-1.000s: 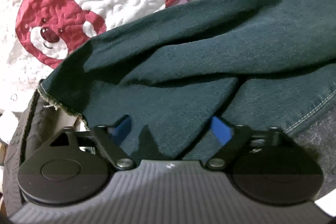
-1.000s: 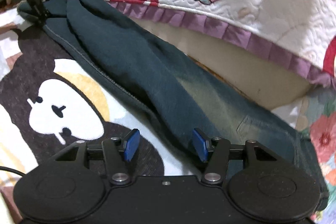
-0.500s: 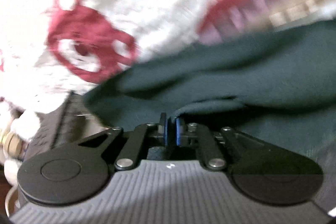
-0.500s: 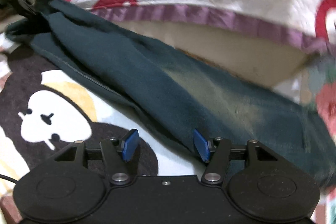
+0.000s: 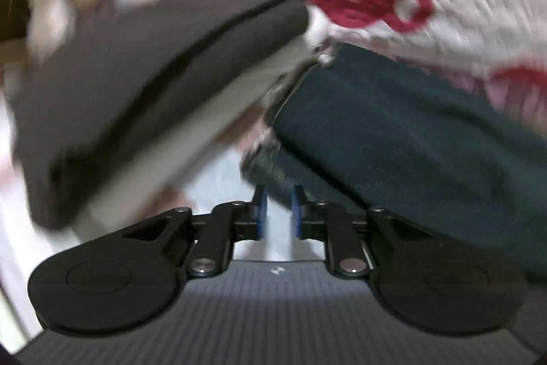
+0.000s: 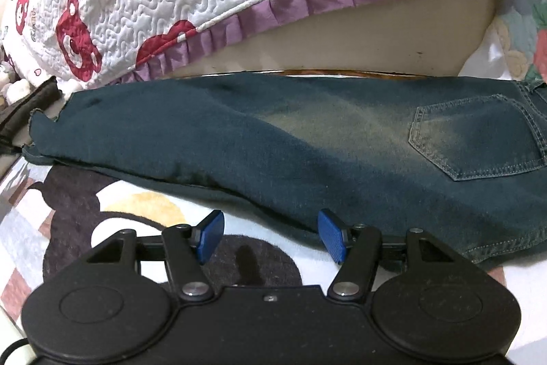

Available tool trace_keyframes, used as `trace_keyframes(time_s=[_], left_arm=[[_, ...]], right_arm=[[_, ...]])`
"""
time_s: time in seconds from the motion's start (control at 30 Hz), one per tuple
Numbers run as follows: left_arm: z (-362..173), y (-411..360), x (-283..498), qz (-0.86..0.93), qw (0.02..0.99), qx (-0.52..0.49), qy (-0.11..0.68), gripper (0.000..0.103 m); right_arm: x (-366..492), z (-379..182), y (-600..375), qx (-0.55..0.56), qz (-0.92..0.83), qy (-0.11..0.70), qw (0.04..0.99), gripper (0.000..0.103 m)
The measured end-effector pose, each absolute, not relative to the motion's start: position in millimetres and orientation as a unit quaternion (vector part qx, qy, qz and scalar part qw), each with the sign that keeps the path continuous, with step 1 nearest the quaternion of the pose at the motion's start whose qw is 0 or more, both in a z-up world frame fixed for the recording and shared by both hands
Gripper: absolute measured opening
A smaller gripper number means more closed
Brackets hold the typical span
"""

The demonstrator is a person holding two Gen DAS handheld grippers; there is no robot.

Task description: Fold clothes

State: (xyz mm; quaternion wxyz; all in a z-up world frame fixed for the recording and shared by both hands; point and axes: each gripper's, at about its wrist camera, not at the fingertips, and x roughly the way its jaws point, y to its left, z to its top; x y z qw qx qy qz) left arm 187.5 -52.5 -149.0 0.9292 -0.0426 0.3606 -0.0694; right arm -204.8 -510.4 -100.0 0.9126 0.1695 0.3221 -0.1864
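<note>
- Covering the background is a white quilted bedspread (image 6: 191, 5) with red bear prints and a purple ruffle along its lower edge; it is hanging just behind the work surface.
- Below it, a blanket (image 6: 136, 211) printed with a dark cartoon figure on pale ground is serving as the surface.
- Dark blue jeans (image 6: 307, 139) are lying flat and lengthwise across this blanket, doubled leg on leg, with the hem end toward the left of the right wrist view and the back pocket (image 6: 478, 135) facing up at the right.
- The right gripper (image 6: 270, 233) is hovering at the near edge of the jeans, its blue pads standing wide apart with nothing between them; its jaws have just been opening a little further.
- The left gripper (image 5: 277, 211) is showing a narrow gap between its blue fingers (image 5: 261, 211); the jaws have just been opening, and only pale surface is showing in the gap.
- In the blurred left wrist view, the frayed hem (image 5: 266, 159) of the jeans is lying just beyond and to the right of the fingertips, apparently not clamped.
- A dark grey folded cloth (image 5: 136, 91) is filling the left of that view.
</note>
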Motion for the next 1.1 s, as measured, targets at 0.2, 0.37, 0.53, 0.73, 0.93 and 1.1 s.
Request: trace_keyframes(time_s=[0.2,0.37,0.53,0.73,0.93,1.1], left_arm=[[-146,-41,194,-0.100,0.931,-0.105,0.335,0.039],[-153,-46,222,-0.129,0.919,-0.139,0.347,0.060],[-175,-66,260,-0.084,0.904,-0.121,0.401,0.082],[-178,-84,264,-0.063,0.915,-0.137,0.374,0.042],[-121,-98,223,-0.069,0.961,-0.004,0.266,0.005],[-144,-91,226,0.002,0.943,0.041,0.329,0.010]], right_arm=[[-203,-106,-511,0.174,-0.187,0.330,0.909,0.067],[-200,-110,-508,0.189,-0.182,0.337,0.904,0.067],[-202,-111,-506,0.229,-0.182,0.340,0.894,0.068],[-200,-114,-505,0.244,-0.169,0.332,0.896,0.071],[-202,-115,-497,0.204,-0.163,0.332,0.906,0.071],[-202,-115,-501,0.216,-0.163,0.327,0.906,0.071]])
